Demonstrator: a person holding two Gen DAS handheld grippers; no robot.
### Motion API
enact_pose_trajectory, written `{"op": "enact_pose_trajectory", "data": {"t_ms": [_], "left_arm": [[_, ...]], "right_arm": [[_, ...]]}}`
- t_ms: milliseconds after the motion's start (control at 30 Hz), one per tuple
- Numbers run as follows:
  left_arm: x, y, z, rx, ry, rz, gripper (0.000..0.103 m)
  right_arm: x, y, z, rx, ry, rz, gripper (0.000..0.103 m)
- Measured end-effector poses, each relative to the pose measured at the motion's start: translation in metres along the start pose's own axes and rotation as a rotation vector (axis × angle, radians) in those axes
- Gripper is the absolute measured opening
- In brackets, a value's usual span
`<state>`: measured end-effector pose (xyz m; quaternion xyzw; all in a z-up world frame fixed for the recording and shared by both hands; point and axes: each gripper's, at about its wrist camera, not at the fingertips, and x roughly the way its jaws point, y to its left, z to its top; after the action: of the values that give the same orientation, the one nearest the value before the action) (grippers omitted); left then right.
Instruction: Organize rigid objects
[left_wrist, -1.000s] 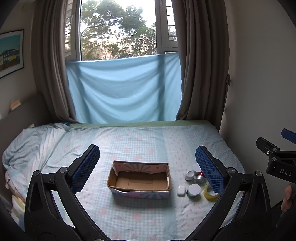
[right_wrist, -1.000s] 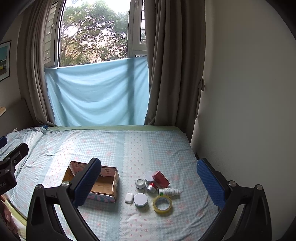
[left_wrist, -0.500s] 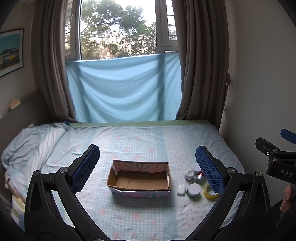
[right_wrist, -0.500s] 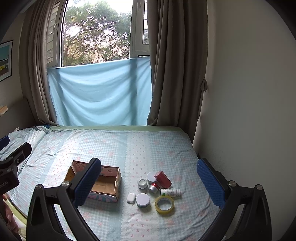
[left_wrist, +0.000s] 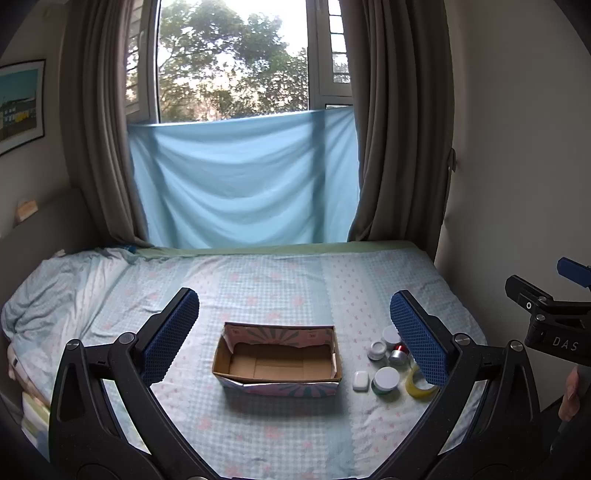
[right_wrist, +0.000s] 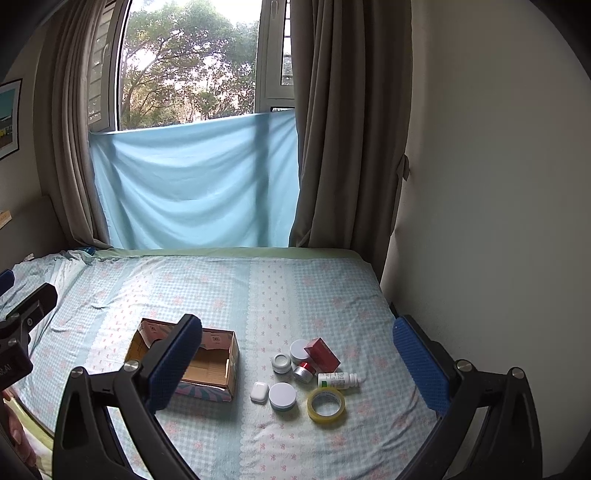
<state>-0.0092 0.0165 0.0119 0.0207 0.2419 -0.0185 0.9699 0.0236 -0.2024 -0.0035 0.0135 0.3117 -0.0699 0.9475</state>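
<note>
Both hand-held grippers, left (left_wrist: 293, 332) & right (right_wrist: 295, 354), spread wide, empty, above bed (right_wrist: 258, 288), cardboard box (left_wrist: 277, 360) beside jars (right_wrist: 282, 396), tape roll (right_wrist: 327, 404)

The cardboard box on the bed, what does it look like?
The cardboard box is a small open-topped carton, plain brown inside, with pink and teal patterned paper outside and a torn-looking rim. It sits upright and empty on the checked bedsheet, left of the small jars. Neither gripper touches it.
</note>
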Motion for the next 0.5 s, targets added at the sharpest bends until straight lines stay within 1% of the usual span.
{"op": "enact_pose_trajectory", "data": {"t_ms": [267, 500], "left_arm": [[0.0017, 0.0034, -0.0011, -0.006, 0.003, -0.009, 0.103], [0.0036, 0.0068, -0.0018, -0.002, 0.001, -0.024, 0.103]], "right_arm": [[0.0017, 0.0005, 0.0004, 0.015, 0.010, 0.009, 0.103], [0.0011, 0.0024, 0.0013, 0.018, 0.000, -0.013, 0.103]]}}
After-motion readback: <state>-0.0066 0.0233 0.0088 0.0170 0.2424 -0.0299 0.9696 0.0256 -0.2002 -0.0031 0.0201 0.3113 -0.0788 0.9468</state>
